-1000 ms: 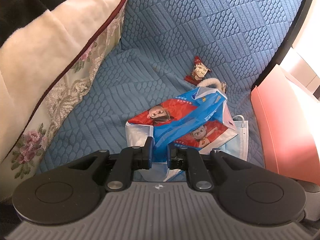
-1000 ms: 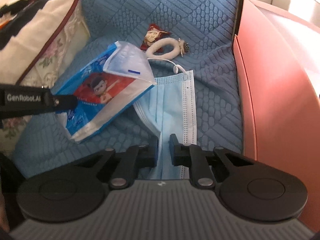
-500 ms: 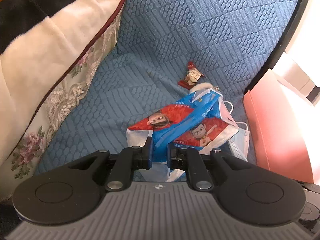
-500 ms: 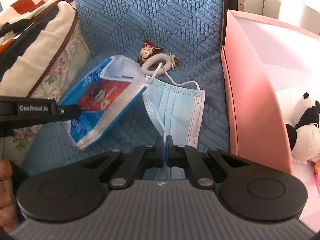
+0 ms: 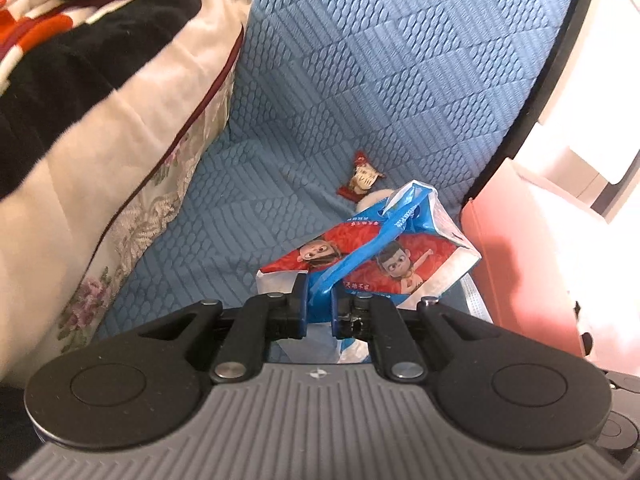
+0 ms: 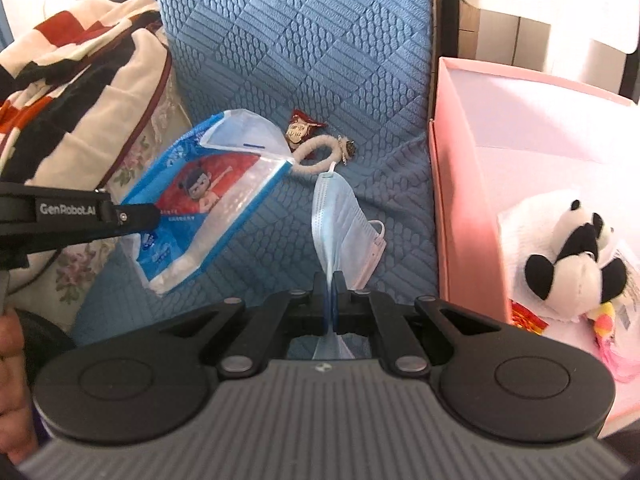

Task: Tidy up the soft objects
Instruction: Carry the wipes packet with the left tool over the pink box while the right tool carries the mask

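Note:
A blue and red tissue packet hangs lifted off the blue quilted sofa seat; my left gripper pinches its near end and its jaws are still closing on it. The right wrist view shows the same packet held by the left gripper from the left. My right gripper is shut on a light blue face mask, which hangs folded above the seat. A pink box stands to the right, with a panda plush inside.
A small red wrapper and a white fuzzy loop lie at the back of the seat. A floral pillow with a striped blanket fills the left side. The pink box's wall borders the seat on the right.
Both grippers have risen. The right gripper closed on the mask and lifted it off the seat, where it now hangs folded. The packet has come up with the left gripper.

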`<state>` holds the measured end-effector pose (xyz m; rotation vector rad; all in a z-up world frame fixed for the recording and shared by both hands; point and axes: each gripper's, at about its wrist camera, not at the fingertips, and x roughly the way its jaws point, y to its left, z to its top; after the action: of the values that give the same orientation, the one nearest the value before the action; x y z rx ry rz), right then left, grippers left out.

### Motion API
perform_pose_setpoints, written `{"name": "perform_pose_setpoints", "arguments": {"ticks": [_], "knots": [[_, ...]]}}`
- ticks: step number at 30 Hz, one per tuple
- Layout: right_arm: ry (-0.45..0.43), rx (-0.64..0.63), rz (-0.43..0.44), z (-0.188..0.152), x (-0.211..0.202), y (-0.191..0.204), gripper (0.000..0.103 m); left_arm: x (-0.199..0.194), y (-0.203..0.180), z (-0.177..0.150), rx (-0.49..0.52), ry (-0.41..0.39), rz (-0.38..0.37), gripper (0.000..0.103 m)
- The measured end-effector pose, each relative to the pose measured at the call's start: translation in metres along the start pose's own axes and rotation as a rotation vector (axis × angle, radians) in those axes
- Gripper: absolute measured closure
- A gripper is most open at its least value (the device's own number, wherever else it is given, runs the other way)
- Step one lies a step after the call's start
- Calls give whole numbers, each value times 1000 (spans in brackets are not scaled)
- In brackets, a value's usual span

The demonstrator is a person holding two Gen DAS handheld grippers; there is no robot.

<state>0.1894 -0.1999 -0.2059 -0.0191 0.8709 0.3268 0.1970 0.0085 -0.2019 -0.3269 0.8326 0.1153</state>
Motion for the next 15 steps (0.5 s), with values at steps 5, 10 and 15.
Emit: {"name": "perform_pose_setpoints", "arguments": {"ticks": [5,10,15], "knots": [[-25,1,-1,6,-21,1,98,-18,1,1,-38,-12,-23,91],[-59,-13,-12,18,-43,0,98,-35,0,1,-62,-22,-35,91],[-102,-17,-28,33,-67,-7,98,-48,-11,7,-63,-27,-53,91]]}}
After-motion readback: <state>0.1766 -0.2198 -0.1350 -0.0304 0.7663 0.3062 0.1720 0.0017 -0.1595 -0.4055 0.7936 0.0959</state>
